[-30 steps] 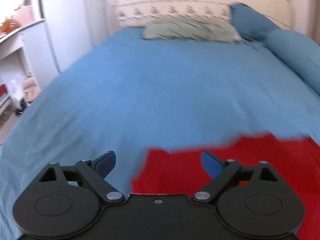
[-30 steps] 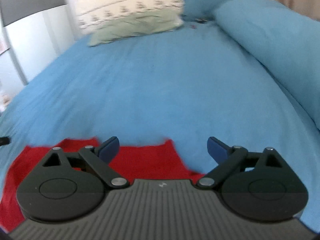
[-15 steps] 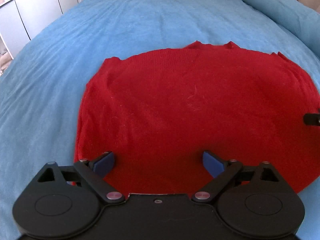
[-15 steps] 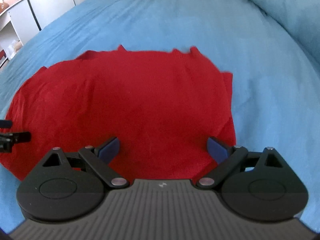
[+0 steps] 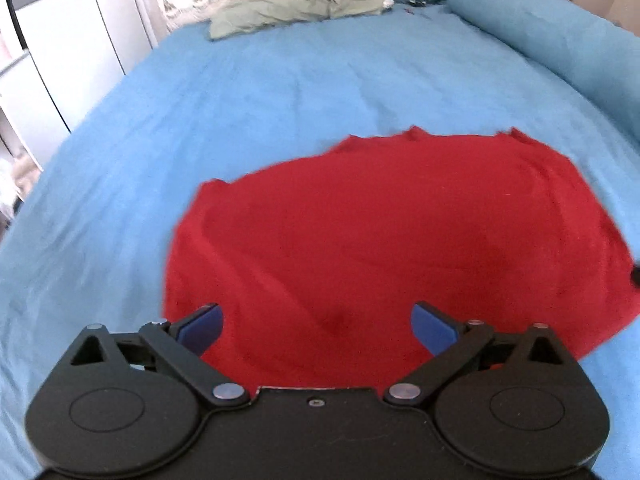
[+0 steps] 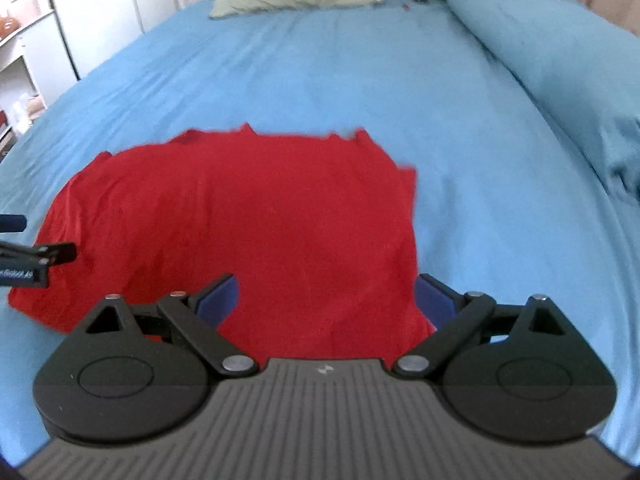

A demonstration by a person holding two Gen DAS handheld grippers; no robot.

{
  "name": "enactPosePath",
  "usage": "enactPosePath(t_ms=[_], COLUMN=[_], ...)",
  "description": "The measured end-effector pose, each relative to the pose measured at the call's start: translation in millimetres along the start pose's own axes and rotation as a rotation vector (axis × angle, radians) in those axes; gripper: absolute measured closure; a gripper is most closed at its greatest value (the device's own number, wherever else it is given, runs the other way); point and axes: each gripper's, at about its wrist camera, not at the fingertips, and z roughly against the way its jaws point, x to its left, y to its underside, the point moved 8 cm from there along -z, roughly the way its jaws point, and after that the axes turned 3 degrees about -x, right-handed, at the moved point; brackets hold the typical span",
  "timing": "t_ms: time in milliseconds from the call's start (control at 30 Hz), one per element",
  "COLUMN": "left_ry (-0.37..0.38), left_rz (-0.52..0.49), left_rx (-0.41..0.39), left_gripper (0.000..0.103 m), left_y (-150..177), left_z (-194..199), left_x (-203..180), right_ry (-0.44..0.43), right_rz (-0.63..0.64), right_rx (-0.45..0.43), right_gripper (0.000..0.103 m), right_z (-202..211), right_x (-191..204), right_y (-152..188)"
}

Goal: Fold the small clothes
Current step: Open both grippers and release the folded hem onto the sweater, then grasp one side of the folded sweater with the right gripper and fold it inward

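Observation:
A red garment (image 5: 400, 232) lies spread flat on the blue bedspread (image 5: 280, 92). My left gripper (image 5: 316, 316) hovers over its near left part, jaws wide apart with only cloth below them and nothing pinched. My right gripper (image 6: 326, 288) stands open over the garment's (image 6: 240, 220) near right edge, its right finger past the cloth's side. The left gripper's tip (image 6: 36, 256) shows at the left rim of the right wrist view. The garment's near hem is hidden behind both gripper bodies.
A grey-green pillow (image 5: 296, 4) and a patterned white one lie at the bed's head. A rolled blue duvet (image 6: 560, 60) runs along the right side. White cabinets (image 5: 72, 60) stand left of the bed.
A second ago only the garment's edge showed at the bottom of both views. Half a second ago it filled them. Now both grippers have drawn back, and the pillows are in sight again. Jaws stayed apart.

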Motion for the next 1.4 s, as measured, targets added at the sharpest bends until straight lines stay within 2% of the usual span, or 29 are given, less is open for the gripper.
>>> enactPosePath(t_ms=[133,233,400,467,567,700,933,1033,1067,1167,1200,1233,1300,1400], left_ry=[0.033,0.057,0.077,0.089,0.093,0.096,0.1,0.1,0.097,0.091,0.087,0.085,0.082,0.082], left_rz=[0.017,0.03,0.04,0.053,0.065,0.064,0.074,0.075,0.079,0.099,0.102,0.104,0.098,0.083], left_rx=[0.02,0.028,0.055,0.057,0.036,0.016,0.032,0.043,0.047,0.071,0.079,0.088,0.109,0.123], left_gripper=[0.001,0.001,0.001,0.001,0.001,0.001,0.001,0.001,0.001,0.001,0.001,0.0,0.0,0.0], left_y=[-0.8,0.7,4.9,3.9,-4.0,-12.9,-19.3,-21.1,-21.9,-22.3,-22.0,-21.4,-20.5,-20.4], left_z=[-6.3,-16.0,-34.3,-38.3,-41.8,-44.7,-62.1,-71.3,-75.0,-86.6,-89.7,-93.4,-100.3,-105.1], left_x=[-17.9,-27.2,-37.7,-37.2,-34.9,-31.5,-28.1,-27.4,-26.7,-24.4,-23.8,-23.5,-24.7,-25.9], right_ry=[0.017,0.016,-0.07,-0.088,-0.127,-0.216,-0.351,-0.369,-0.376,-0.368,-0.356,-0.347,-0.333,-0.306], right_rz=[-0.145,-0.268,-0.546,-0.622,-0.675,-0.656,-0.451,-0.37,-0.353,-0.347,-0.341,-0.338,-0.337,-0.302], right_rx=[0.078,0.109,0.041,-0.012,-0.032,-0.005,0.084,0.107,0.116,0.127,0.123,0.124,0.126,0.121], right_gripper=[0.0,0.0,0.0,0.0,0.0,0.0,0.01,0.025,0.027,0.039,0.053,0.061,0.072,0.076], right_z=[9.3,-3.1,-27.9,-32.5,-41.2,-57.2,-94.9,-110.3,-116.5,-126.1,-127.8,-127.6,-125.9,-116.6], right_x=[-7.4,-14.7,-42.0,-54.5,-68.4,-86.0,-93.6,-88.0,-85.7,-81.7,-81.0,-80.8,-78.6,-67.8], right_y=[33.0,57.2,79.8,77.3,64.2,40.0,-0.8,-14.8,-18.8,-21.3,-22.6,-23.1,-24.5,-35.1])
